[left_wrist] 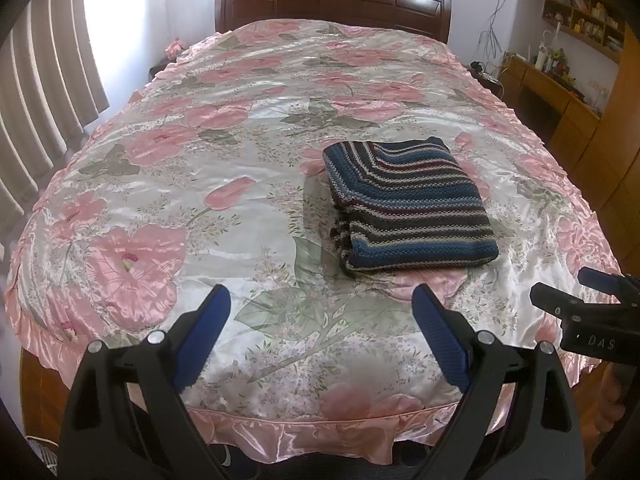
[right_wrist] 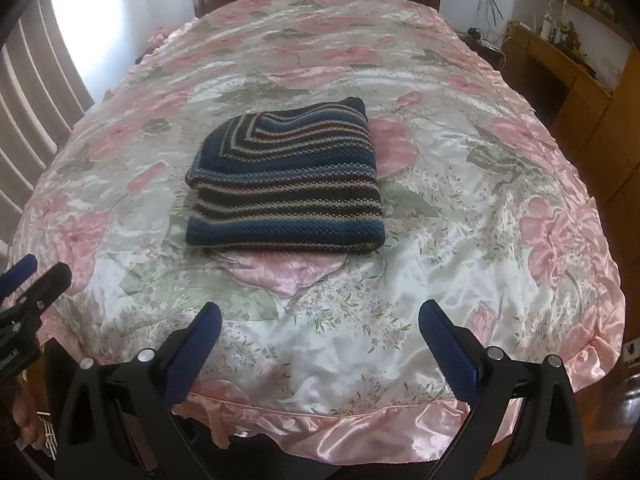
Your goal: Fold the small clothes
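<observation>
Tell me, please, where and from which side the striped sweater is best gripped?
Probably at the near edge of the sweater, coming in low from the foot of the bed. It lies folded flat, and that thick rounded edge faces both open grippers, left and right. One at each near corner should hold the layers together.

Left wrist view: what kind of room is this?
A bedroom, most likely at home: a bed under a pink floral bedspread with a dark wooden headboard, curtains at the window, and a folded striped sweater on top.
</observation>
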Motion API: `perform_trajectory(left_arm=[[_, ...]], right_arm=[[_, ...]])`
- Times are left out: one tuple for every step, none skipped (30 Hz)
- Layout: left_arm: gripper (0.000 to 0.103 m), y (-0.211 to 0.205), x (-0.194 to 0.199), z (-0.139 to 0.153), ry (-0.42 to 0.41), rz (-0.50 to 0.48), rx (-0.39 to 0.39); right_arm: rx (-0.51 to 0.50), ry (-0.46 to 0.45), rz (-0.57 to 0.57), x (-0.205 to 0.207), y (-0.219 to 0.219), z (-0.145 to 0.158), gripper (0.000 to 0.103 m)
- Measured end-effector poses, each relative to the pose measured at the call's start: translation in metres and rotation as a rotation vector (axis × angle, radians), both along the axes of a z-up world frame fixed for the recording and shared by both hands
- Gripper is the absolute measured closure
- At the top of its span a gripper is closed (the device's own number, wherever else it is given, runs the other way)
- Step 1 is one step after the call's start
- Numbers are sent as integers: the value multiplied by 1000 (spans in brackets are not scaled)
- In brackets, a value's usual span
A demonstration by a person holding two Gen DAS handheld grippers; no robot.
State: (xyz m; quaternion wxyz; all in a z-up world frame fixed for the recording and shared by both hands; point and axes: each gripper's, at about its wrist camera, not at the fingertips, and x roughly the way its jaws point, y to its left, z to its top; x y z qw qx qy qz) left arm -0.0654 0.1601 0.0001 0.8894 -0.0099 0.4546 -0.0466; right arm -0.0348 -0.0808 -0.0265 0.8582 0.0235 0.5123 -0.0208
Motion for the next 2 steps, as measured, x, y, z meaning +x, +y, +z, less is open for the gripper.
perform_trajectory(left_arm=[[12, 0, 0, 0, 0, 0, 0], [12, 0, 0, 0, -1, 0, 2]], right_arm=[[1, 1, -1, 0, 0, 0, 4], [2, 1, -2, 0, 0, 0, 4]])
